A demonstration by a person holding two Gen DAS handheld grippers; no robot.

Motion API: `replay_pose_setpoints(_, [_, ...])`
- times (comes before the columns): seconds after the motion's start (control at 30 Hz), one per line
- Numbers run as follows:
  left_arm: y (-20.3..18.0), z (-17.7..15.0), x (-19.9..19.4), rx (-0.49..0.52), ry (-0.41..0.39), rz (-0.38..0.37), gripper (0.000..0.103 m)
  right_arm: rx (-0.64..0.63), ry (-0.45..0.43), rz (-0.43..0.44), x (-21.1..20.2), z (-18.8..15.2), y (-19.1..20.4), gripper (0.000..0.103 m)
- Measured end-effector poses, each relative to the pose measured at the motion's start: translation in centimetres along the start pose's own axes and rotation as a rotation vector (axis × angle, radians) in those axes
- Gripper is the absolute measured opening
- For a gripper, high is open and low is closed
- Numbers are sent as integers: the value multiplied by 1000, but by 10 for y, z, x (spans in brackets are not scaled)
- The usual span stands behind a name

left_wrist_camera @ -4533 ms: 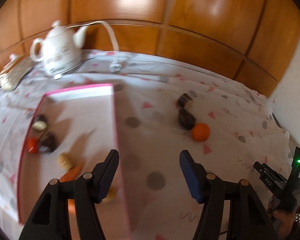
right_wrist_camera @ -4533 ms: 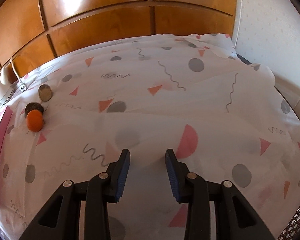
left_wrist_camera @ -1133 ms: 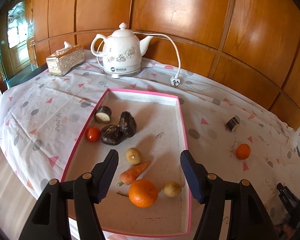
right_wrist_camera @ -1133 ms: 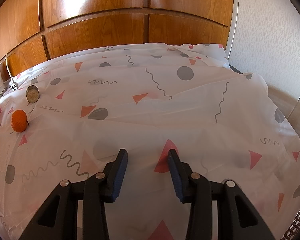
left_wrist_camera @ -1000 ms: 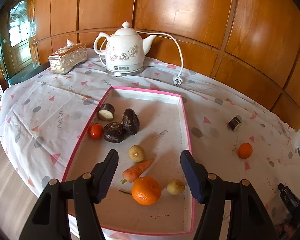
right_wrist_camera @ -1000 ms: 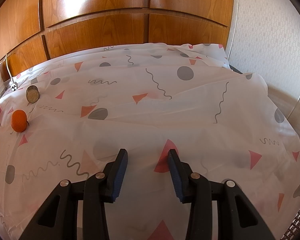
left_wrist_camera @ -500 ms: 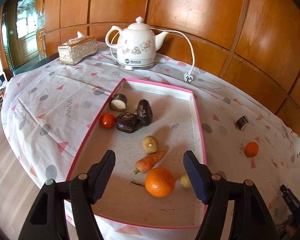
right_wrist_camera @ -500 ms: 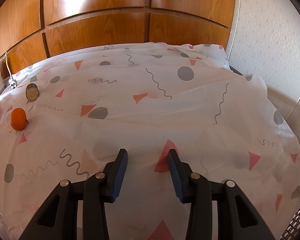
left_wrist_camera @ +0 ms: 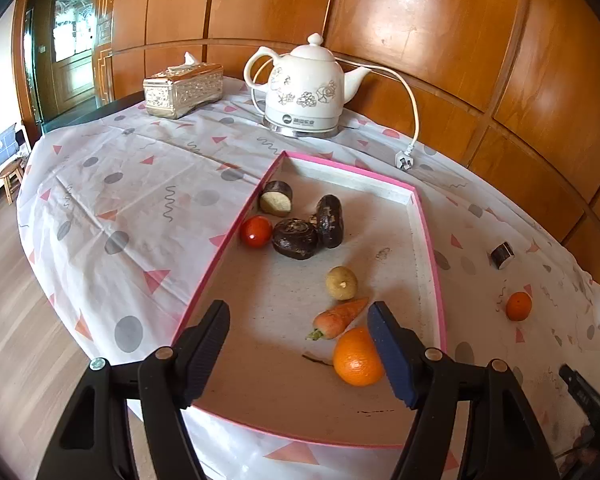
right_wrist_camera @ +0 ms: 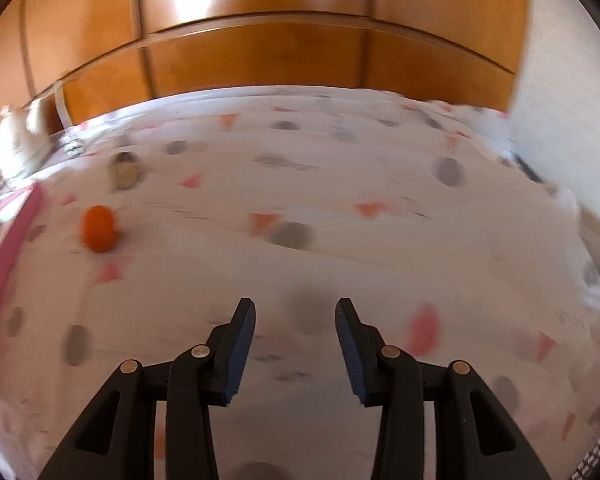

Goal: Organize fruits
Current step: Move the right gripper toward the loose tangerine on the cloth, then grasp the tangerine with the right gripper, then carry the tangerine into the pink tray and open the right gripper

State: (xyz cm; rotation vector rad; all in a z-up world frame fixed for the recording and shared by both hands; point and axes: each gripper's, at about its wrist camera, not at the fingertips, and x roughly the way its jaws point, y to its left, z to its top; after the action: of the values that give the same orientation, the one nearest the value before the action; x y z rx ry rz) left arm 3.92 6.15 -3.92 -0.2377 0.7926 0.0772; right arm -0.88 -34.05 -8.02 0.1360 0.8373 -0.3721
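Pink tray [left_wrist_camera: 428,236]: holds large orange [left_wrist_camera: 357,357], carrot [left_wrist_camera: 337,317], tomato [left_wrist_camera: 256,231]. Small orange [left_wrist_camera: 518,306] right of tray, on surface. Left tool [left_wrist_camera: 300,344] wide, empty, above tray. Right tool [right_wrist_camera: 295,336] narrow, empty.

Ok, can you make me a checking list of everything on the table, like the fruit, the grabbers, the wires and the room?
Surface: patterned tablecloth over the table, creased.
Job's things: pink-rimmed tray holds big orange, carrot, tomato and other produce; small orange and a dark cut piece lie outside it.
Clutter: kettle, tissue box.
Grippers: left gripper open above the tray; right gripper open, nothing between its fingers.
Cables: kettle cord, plug loose on the cloth.
Surroundings: wood panelling.
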Motion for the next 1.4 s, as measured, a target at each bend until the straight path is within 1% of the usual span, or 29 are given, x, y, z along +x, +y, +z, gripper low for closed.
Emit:
replay_pose_setpoints(0.2, [9, -1, 0, -20, 1, 5, 72, -107, 1, 188, -3, 22, 53, 42])
replay_pose_setpoints(0.33, [11, -1, -1, -23, 0, 7, 72, -150, -1, 277, -4, 38, 87, 42])
replay_pose_setpoints(0.47, [13, -2, -3, -25, -3, 11, 72, -203, 11, 283, 7, 52, 115, 42])
replay_pose_setpoints(0.53, [14, -3, -4, -23, -6, 14, 74, -221, 27, 272, 16, 55, 125, 42])
replay_pose_setpoints(0.63, [15, -3, -4, -21, -8, 16, 76, -222, 69, 258, 32, 56, 130, 42])
replay_pose_setpoints(0.7, [15, -3, -5, -22, -8, 19, 76, -224, 74, 254, 37, 55, 131, 42])
replay_pose_setpoints(0.73, [16, -3, -5, -21, -7, 19, 76, -228, 73, 248, 38, 55, 132, 40])
replay_pose_setpoints(0.77, [16, -3, -5, -21, -8, 18, 76, -234, 67, 238, 38, 55, 132, 35])
replay_pose_setpoints(1.07, [16, -3, -6, -22, -14, 20, 76, -258, 30, 251, 28, 55, 136, 33])
replay_pose_setpoints(1.4, [16, -4, -12, -22, -27, 13, 77, -313, 7, 314, 9, 47, 151, 32])
